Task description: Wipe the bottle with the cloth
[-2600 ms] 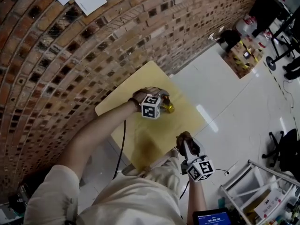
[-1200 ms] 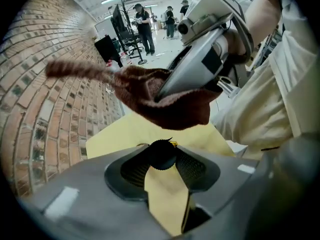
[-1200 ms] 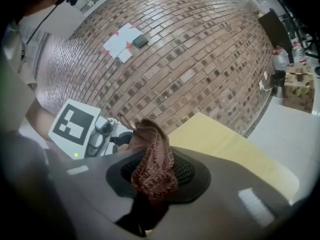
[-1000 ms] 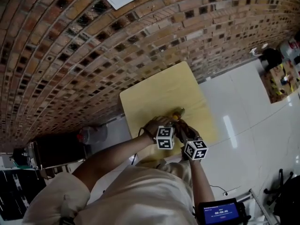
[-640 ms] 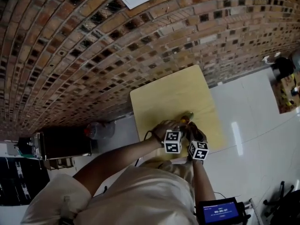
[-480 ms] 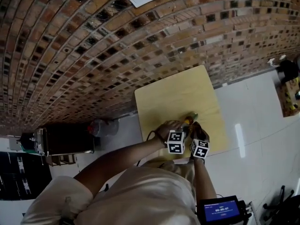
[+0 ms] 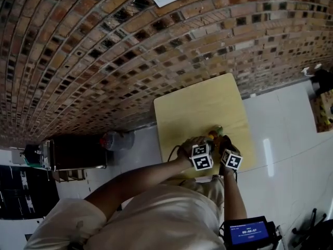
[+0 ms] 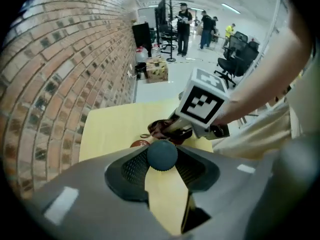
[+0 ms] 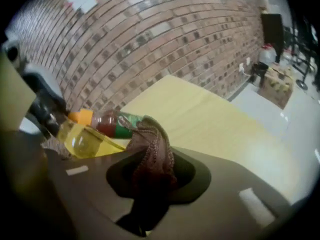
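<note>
Starting big: brick wall (image 7: 130,51) behind, pale yellow desk (image 7: 197,103) against it, white floor (image 7: 283,113) on the open side. In the head view both tools work close together over the desk's near edge.

Left tool (image 8: 164,176) is clamped on the bottle (image 9: 107,125), jaws round the yellow lower body. The right gripper view shows it pressed against that body. Bottle is tilted, with an orange cap (image 9: 80,116) at one end and a red and green label (image 9: 122,126) midway. It seems lifted off the desk, but contact with the desk can't be ruled out.

Right tool (image 9: 152,171) is closed on the cloth (image 9: 150,144). The cloth is a reddish-brown knitted bunch that sticks out past the jaws and touches the bottle at the green part of the label.

Risks, as judgement:
- **Bottle slip:** The bottle could slip or twist in the left tool when the cloth pushes sideways. It looks like smooth round plastic with liquid inside, and the grip is low on the body.
- **Drop:** Work is near the desk edge, so a dropped bottle could roll to the floor.
- **Jaw contact:** Only a short tuft of cloth sticks out, so the right tool's hard jaws could hit the bottle instead.
- **Collision:** The tools are close enough to knock together mid-stroke.
- **Cloth:** It could creep out of the jaws under rubbing, or wipe only the label patch and leave the rest untouched.
</note>
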Motion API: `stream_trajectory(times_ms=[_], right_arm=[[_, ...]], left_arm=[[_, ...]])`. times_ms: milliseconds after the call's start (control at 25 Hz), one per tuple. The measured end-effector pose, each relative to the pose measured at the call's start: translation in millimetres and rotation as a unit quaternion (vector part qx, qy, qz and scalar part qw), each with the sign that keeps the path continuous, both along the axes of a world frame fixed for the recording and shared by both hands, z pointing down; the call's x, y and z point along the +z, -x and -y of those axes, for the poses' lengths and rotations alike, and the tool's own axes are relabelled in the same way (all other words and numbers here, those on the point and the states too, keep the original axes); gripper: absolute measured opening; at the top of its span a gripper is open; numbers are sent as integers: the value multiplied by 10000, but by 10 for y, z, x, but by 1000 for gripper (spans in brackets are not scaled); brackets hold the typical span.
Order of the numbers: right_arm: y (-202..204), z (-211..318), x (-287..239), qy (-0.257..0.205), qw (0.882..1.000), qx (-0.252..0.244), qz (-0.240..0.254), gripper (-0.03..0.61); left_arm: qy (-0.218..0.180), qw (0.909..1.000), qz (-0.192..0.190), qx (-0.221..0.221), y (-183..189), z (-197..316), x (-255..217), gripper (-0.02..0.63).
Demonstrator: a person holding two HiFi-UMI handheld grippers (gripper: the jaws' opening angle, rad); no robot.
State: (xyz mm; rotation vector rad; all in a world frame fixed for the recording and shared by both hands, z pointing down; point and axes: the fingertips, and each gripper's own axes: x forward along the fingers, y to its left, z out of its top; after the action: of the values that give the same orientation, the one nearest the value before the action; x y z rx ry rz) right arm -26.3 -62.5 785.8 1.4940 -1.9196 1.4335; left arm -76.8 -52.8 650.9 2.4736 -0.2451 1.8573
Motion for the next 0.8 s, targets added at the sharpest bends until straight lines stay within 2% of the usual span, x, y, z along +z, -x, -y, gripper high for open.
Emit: stream_trajectory(times_ms=[120, 200, 320, 440, 560, 800], right_arm=[[-329, -63, -336, -497, 9959, 724, 235, 81], [-398, -175, -606, -949, 9919, 773, 346, 81], [-145, -340, -1021, -1649, 9840, 181, 642, 81], [168, -416, -1244, -2073, 9742, -428, 785, 82], [307, -369, -1302, -2174, 9711, -492, 848, 83], [336, -302, -1009, -1846, 9791, -233, 821, 83]], left_arm=[[124, 9986, -153, -499, -1, 69, -44, 178], [157, 9966, -223, -782, -19, 105, -59, 178], [260, 9900, -261, -1361, 10, 162, -73, 178], [391, 9805, -213, -1916, 84, 190, -19, 177], [456, 9744, -212, -2192, 50, 136, 11, 176], [443, 9714, -230, -2323, -18, 54, 13, 170]])
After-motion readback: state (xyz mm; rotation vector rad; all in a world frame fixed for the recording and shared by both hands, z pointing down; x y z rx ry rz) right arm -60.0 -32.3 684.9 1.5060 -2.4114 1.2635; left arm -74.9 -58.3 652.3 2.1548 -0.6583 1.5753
